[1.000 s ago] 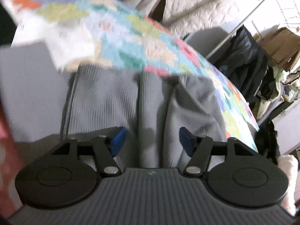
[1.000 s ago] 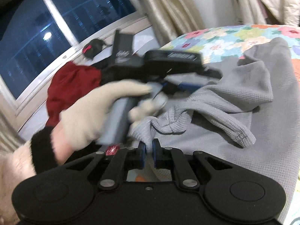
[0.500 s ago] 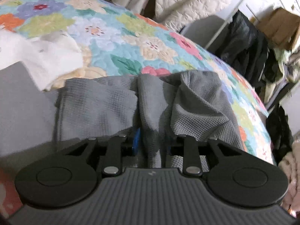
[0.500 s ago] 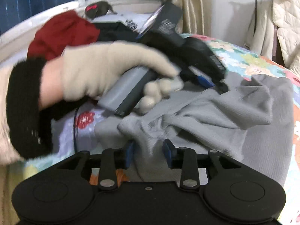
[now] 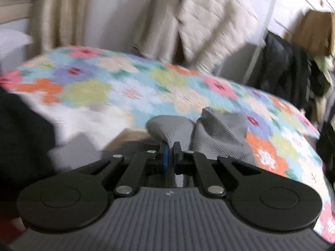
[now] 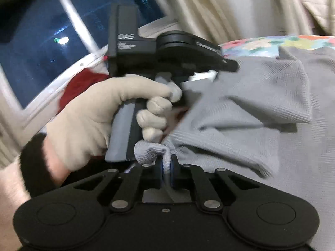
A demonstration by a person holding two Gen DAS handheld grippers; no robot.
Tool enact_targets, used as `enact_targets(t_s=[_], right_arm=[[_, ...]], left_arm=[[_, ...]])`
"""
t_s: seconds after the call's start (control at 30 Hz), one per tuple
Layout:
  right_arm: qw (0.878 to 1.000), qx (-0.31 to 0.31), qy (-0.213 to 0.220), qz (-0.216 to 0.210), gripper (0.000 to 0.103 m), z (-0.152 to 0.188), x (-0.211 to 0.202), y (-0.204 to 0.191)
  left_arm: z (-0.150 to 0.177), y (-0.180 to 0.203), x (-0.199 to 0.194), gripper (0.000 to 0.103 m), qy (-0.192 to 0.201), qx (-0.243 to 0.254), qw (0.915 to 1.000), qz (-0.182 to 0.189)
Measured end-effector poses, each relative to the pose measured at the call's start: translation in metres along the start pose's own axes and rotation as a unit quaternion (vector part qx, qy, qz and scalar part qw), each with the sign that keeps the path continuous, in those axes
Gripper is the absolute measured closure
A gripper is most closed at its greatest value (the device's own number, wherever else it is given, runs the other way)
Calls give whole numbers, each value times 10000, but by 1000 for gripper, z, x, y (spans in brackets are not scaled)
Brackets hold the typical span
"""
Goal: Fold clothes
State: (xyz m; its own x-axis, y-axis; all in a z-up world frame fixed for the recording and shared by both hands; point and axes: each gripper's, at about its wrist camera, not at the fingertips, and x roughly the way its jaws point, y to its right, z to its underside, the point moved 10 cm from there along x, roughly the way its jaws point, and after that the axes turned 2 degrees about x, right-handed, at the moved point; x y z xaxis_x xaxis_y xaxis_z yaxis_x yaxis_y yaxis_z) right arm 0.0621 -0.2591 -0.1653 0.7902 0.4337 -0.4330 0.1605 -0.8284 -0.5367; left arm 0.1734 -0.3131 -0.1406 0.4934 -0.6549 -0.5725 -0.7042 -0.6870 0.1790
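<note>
Bright indoor light, heavy motion blur over the floral bedspread [image 5: 129,87] and hanging coat [image 5: 215,21]; the window [image 6: 52,41] is dark; edges bend fisheye-style.

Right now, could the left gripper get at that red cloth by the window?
Probably not right away. The left gripper is shut on the grey garment, so it is busy. The red cloth lies behind the gloved hand, away from it.

Motion blur smeared the floral quilt [image 5: 129,87] and the hanging clothes behind it. Beside the quilt, the grey garment [image 6: 261,108] ran off the picture's right edge.
</note>
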Motion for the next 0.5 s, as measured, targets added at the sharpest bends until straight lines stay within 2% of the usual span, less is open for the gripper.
enact_targets(t_s=[0.1,0.2,0.3,0.4,0.43,0.5], right_arm=[[9990,-217,-384,75,95,19,11,-2],[9953,-422,-712,495,95,39,29,12],[9944,-492,-722,595,92,37,20,8],[9935,-507,-717,720,72,30,0,5],[9935,-508,-652,780,61,27,-11,2],[9933,-380,-467,991,53,22,-36,6]], left_arm=[[21,-32,-11,98,-195,-13,9983,-547],[60,-47,11,95,-603,-95,9969,-501],[48,-56,-10,90,-518,-484,9966,-412],[28,-50,-54,72,-164,-327,9986,-380],[21,-47,-68,64,-45,-273,9989,-369],[27,-34,-93,61,-52,-283,9996,-83]])
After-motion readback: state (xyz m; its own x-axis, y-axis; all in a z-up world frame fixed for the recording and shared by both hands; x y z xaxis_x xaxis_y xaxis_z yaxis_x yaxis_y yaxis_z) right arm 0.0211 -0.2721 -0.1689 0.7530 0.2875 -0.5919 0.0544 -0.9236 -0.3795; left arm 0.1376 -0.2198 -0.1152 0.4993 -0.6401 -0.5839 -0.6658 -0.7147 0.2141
